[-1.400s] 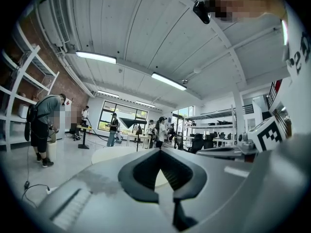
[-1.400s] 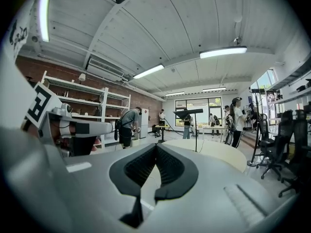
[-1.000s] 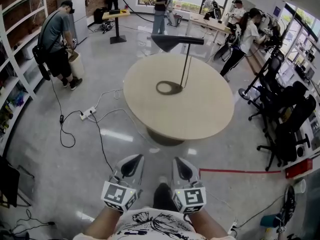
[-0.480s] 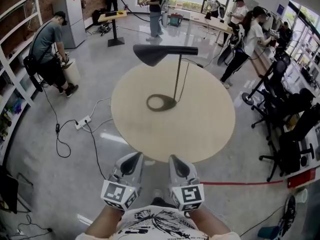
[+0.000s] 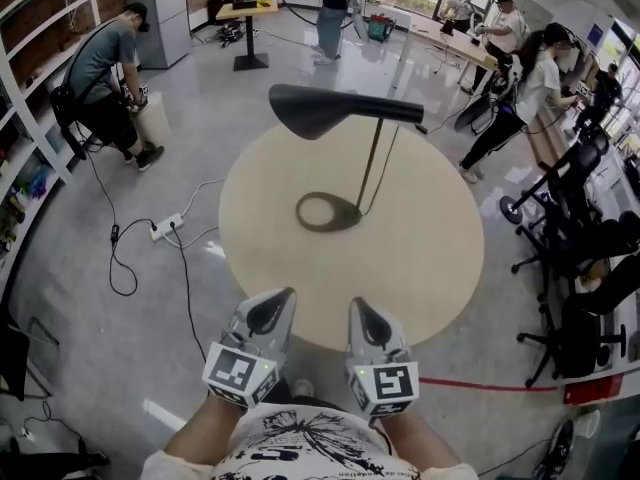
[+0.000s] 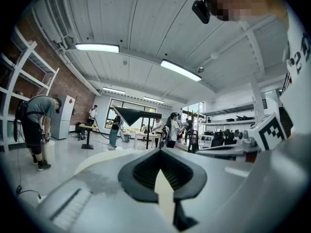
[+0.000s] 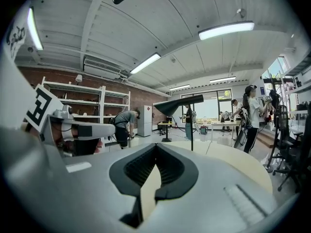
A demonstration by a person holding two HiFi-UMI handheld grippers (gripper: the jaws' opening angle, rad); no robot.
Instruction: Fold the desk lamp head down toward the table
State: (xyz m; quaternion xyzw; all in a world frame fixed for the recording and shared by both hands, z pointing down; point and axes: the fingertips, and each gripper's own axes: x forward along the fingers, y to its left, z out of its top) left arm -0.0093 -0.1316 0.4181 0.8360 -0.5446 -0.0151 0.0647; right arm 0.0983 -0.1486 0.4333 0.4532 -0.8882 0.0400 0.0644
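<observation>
A black desk lamp stands on the round beige table [image 5: 430, 268]. Its cone-shaped head [image 5: 318, 108] is raised and level, and points left from a thin upright pole [image 5: 373, 163] on a ring base [image 5: 327, 211]. My left gripper [image 5: 279, 297] and right gripper [image 5: 357, 305] are side by side at the table's near edge, well short of the lamp, both shut and holding nothing. The lamp head [image 6: 129, 114] shows far ahead in the left gripper view. In the right gripper view the lamp head [image 7: 177, 104] is also far off.
A power strip [image 5: 166, 227] and cables lie on the floor to the left of the table. Black office chairs [image 5: 585, 253] stand at the right, shelves at the far left. Several people work at the room's edges. A red tape line [image 5: 490, 385] marks the floor.
The view has moved toward the table, which now reaches the grippers' tips. The lamp's shape is the same. Both grippers remain shut, held close together.
</observation>
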